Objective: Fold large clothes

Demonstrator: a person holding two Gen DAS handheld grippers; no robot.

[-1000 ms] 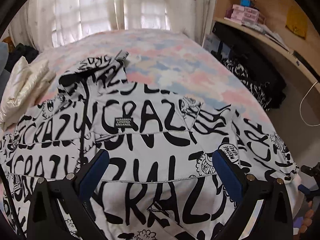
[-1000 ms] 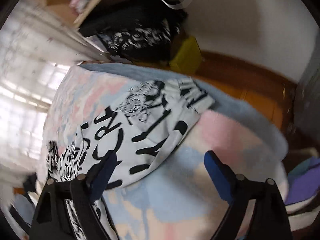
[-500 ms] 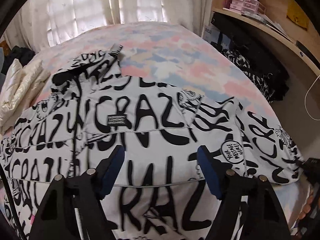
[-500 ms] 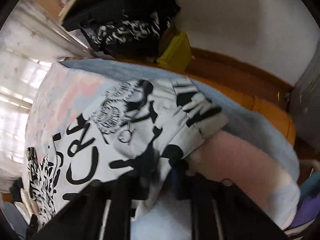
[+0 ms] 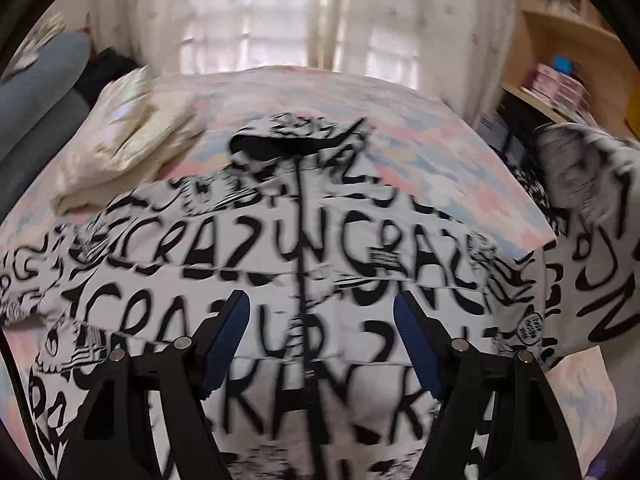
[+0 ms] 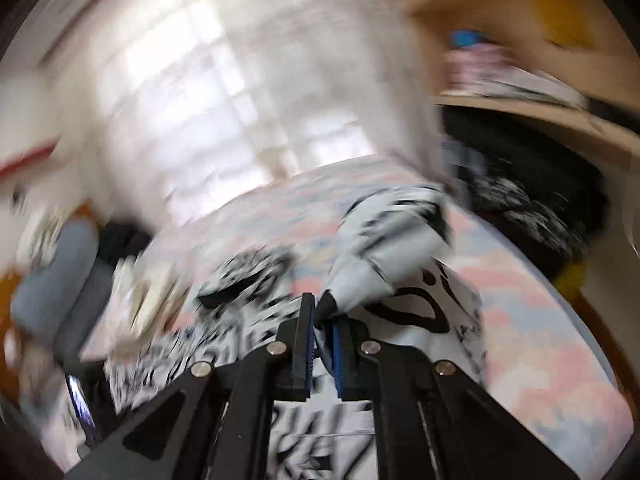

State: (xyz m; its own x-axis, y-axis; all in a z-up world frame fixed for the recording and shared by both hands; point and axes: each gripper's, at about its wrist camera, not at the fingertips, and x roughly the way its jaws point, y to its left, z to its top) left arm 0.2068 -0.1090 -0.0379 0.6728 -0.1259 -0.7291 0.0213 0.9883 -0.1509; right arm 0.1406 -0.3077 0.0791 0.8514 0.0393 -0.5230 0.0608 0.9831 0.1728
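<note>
Here your black-and-white lettered jacket (image 5: pixel 304 280) lies spread across the pastel bed (image 5: pixel 420 152), its sleeve (image 6: pixel 384 248) lifted off the cover and pinched in your right gripper (image 6: pixel 322 320), whose jaws have just closed onto the cloth. Your left gripper (image 5: pixel 320 340) hangs over the jacket's zipped front, jaws wide and holding nothing. A cream cushion (image 5: pixel 120 140) sits near the collar.

text: "CRAZY" — black letters, repeated | on: white jacket (image 5: pixel 304 280) | small round badge — unreadable
</note>
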